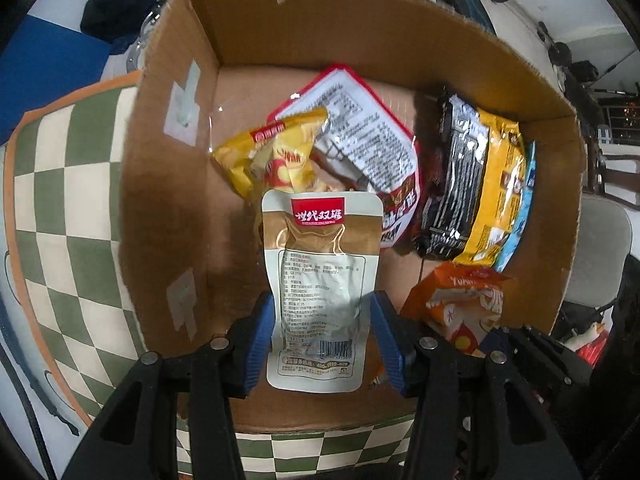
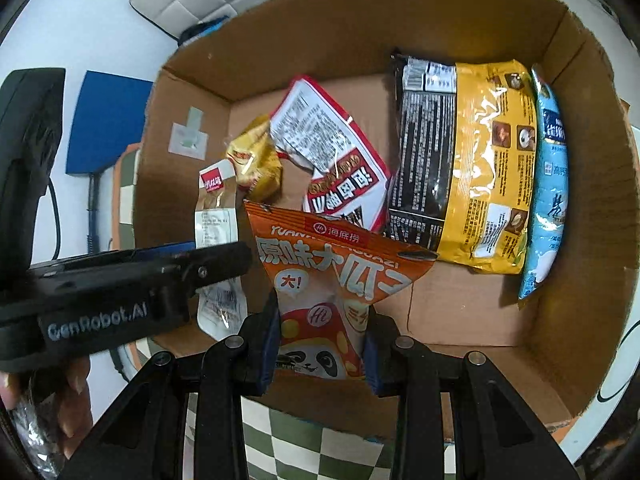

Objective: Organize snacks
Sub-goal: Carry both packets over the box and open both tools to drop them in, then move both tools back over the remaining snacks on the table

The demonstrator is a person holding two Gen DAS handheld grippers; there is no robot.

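Cardboard box [image 1: 168,184] walls are surrounding both tools: the left tool [image 1: 324,340] is pinching a white pouch [image 1: 320,280] with a red label, the right tool [image 2: 320,350] is gripping an orange Haidilao sunflower-seed bag [image 2: 332,276] printed "YUAN". Both packets are hanging just above the box floor; releasing them low and flat, beside the upright noodle packs [image 2: 472,168], should be keeping things tidy. "GenRobot.AI" is showing on the left tool.

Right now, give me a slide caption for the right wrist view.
Right gripper holds an orange snack bag over the cardboard box of snacks.
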